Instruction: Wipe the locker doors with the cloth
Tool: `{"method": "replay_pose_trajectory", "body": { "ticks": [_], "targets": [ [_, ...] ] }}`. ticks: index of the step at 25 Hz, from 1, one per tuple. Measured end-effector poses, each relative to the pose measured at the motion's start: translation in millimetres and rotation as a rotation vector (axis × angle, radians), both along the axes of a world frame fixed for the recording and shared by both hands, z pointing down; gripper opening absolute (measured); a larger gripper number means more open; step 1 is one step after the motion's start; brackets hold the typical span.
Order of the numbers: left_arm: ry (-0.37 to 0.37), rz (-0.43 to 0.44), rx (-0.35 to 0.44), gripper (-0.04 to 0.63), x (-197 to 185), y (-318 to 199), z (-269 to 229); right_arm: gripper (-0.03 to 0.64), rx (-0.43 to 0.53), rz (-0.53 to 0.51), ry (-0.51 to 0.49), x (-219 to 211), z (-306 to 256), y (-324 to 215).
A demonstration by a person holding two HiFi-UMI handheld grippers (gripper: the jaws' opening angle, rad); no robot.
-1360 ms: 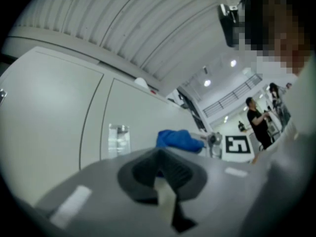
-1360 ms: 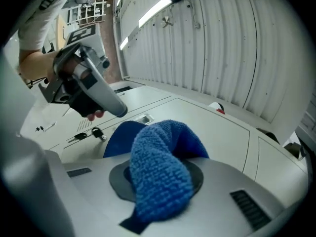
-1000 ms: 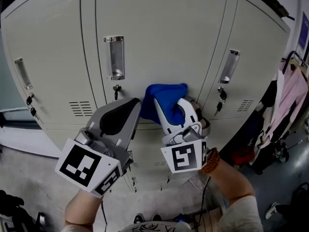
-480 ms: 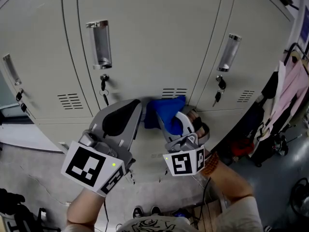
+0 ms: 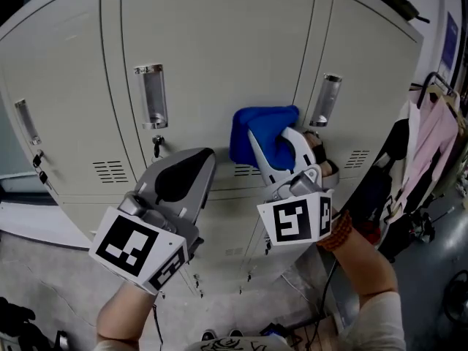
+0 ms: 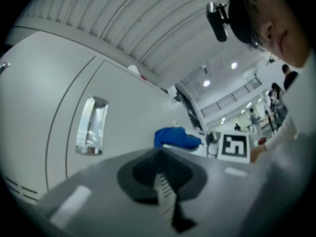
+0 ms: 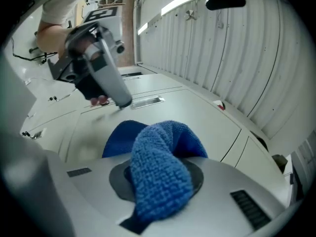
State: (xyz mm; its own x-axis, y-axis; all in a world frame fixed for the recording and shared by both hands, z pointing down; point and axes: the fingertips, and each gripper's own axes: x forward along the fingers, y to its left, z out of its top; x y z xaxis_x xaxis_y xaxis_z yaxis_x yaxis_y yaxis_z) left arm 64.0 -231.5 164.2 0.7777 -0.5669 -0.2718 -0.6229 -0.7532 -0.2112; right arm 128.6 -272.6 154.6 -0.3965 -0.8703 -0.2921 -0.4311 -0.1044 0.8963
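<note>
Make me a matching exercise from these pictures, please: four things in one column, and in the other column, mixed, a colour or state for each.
Things:
1. cloth
2. left gripper
3. right gripper
4. handle

Colours or states:
a. shut, with nothing in it
b. shiny metal
c. blue
d. shut on the cloth

Pairs: 1-c, 2-a, 3-d, 4-b.

Three locker doors (image 5: 219, 42), three handles (image 5: 152, 96), one blue cloth (image 5: 269, 123) and two hand-held grippers (image 5: 206, 155)
</note>
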Motion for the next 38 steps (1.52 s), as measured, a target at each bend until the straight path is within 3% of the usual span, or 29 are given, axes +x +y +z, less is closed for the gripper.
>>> {"method": "replay_pose_trajectory", "body": {
  "ticks": [6,10,14,18,23,33,38],
  "targets": [
    [-0.003,-0.016,0.078,0.002,-7.4,6.0,-42.3,0.023,0.052,-0.087,-0.119,-3.8,-103.3,1.5],
    [0.023,-0.014,0.096,0.002,-18.1,6.4,-67.5,0.023,0.050,-0.110,-0.143,-2.1,-162.7,2.7],
    [0.024,-0.039,0.101,0.002,-29.9,4.8,-70.8,0.023,0.065,-0.097,-0.158,0.2,-199.4,3.6],
    [0.030,-0.061,0.085,0.002,-41.9,3.0,-65.0,0.023,0.053,-0.130,-0.241,1.7,-216.3,5.4],
    [0.030,-0.079,0.063,0.002,-56.5,-2.6,-54.5,0.023,0.107,-0.142,-0.266,-8.3,-193.8,9.0],
    [0.010,-0.113,-0.008,0.002,-75.5,-12.1,-19.0,0.023,-0.003,-0.166,-0.195,-67.1,-64.1,-0.6],
    [0.002,-0.117,-0.026,0.002,-77.7,-14.3,-4.8,0.023,-0.003,-0.223,-0.233,-81.1,-51.6,6.9]
  ]
}}
